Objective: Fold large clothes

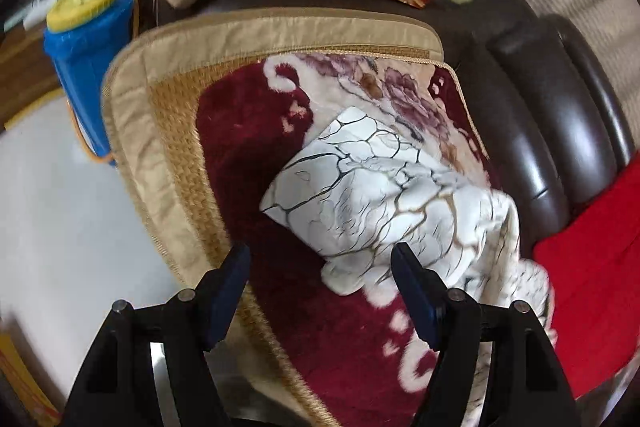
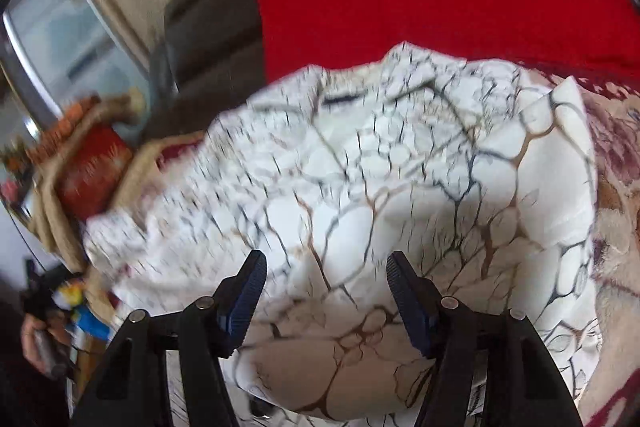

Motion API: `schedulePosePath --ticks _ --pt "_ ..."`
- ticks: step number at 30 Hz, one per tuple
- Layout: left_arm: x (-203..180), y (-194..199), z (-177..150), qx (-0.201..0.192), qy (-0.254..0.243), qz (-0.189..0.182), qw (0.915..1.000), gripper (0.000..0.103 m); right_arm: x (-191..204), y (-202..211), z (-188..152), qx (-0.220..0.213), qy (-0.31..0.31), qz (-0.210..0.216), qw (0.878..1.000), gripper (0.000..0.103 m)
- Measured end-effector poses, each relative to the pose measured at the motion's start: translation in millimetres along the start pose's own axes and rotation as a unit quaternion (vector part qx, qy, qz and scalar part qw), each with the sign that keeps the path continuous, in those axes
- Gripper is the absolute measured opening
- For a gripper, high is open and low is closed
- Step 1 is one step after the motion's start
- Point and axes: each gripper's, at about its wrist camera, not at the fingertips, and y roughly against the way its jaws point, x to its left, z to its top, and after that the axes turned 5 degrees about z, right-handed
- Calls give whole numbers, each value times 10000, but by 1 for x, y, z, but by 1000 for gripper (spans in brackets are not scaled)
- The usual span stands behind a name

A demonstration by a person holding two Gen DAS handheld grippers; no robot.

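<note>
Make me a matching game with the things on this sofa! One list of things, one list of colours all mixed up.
Things:
1. bottle lid
2. bottle body
3. crumpled garment
4. cloth by the dark armrest

Colours:
A. white with dark and golden crackle lines
B. yellow
C. plain red
D. blue

Pairs: 1-B, 2-D, 3-A, 4-C
</note>
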Motion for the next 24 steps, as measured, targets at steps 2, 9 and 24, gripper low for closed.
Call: schedulePosePath --ticks 2,9,24 --pt "-4 -6 3 81 146 -126 9998 73 1 9 4 -198 -51 134 9997 66" --pt "-18 -39 16 439 521 -298 9972 73 16 18 5 -460 300 242 9982 66" --pt "-56 -49 33 132 -47 -559 9983 3 -1 20 8 -478 100 -24 9988 66"
